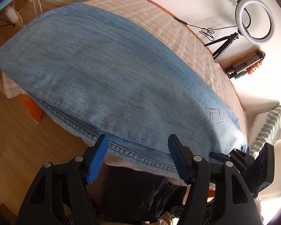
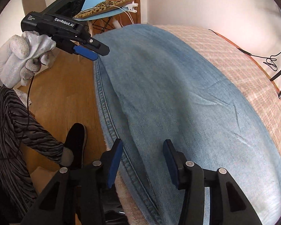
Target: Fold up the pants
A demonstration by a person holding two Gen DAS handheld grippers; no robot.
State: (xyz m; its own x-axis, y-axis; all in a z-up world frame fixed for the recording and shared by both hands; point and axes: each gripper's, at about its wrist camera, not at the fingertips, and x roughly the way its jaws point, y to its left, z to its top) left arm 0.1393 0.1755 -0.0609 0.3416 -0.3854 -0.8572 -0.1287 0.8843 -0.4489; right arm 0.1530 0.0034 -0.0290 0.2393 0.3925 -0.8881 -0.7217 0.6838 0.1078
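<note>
One pair of blue denim pants (image 1: 106, 71) lies flat on the checked cloth (image 1: 178, 31) covering the table, its stitched seam running along the near edge. Both grippers hang over that seam: the left gripper (image 1: 138, 146) and the right gripper (image 2: 142, 150) each have fingers apart, clamping nothing.

1. Your surface (image 1: 194, 18) is an orange-edged top covered by a beige checked cloth (image 1: 159, 18).
2. On that cloth lie the blue denim pants (image 1: 103, 65), folded flat, their stitched seam along the near edge of the cloth.
3. Beyond the pants, a bare strip of the cloth runs along the far edge.
4. Below the cloth's near edge is wooden floor (image 2: 65, 93).
</note>
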